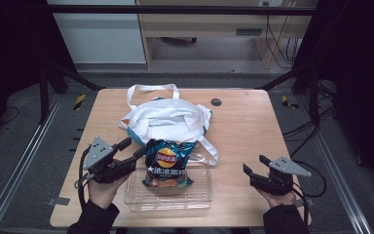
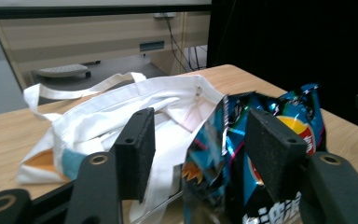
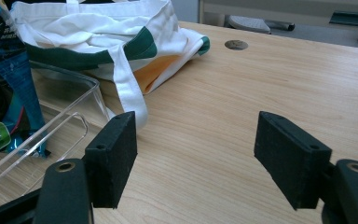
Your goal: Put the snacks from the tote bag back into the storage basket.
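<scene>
Left gripper (image 1: pixel 132 149), lower left of high view: jaws spread, chip bag (image 1: pixel 168 163) just beside, not pinched. Clear tray (image 1: pixel 199 195), lower centre: I see bag standing in it. I'd back left gripper straight off. Right gripper (image 1: pixel 255 167), lower right: spread, empty, well apart.

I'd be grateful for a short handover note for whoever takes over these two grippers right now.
Left gripper: open, jaws beside the chip bag's upper left edge, not pressing it.
Right gripper: open, nothing between its jaws, over bare table.
Chip bag: lies in the clear tray, top leaning on the white tote bag.
Done: chips are in the tray.
Left: probably moving them into the tote.
</scene>
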Tool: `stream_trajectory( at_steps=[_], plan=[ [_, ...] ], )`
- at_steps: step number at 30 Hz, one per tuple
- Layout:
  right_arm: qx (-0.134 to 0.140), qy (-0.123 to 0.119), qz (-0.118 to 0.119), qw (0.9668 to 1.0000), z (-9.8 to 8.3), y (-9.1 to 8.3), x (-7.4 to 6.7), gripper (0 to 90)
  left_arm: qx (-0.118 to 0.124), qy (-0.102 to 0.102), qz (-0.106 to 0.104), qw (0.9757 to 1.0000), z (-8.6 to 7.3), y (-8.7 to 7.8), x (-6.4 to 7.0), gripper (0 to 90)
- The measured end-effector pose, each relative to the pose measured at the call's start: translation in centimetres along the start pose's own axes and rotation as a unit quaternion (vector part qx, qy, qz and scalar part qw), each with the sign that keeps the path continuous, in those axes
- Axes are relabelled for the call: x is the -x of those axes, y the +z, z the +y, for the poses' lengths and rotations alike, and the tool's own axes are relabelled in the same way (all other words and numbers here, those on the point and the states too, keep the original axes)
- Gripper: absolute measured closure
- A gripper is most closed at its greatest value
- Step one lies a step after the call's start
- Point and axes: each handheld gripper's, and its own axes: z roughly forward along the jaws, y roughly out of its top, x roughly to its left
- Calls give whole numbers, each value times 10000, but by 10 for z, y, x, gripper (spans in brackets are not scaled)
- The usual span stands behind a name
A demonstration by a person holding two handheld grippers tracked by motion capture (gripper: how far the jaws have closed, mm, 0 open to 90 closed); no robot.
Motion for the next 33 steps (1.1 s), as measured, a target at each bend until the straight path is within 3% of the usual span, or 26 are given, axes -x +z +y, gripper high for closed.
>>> stream_trajectory(
  at_steps=[11,22,33],
  plan=[
    [14,23,-46,10000,-1,-1,2,263,-297,147,152,9993,-22,-10,-16,354],
    [-10,49,-100,9999,-3,0,4,222,-438,43,275,9987,-50,-14,-33,308],
    [-44,20,-186,9998,-4,1,5,197,-622,-66,613,9962,-80,-18,-55,299]
  ],
)
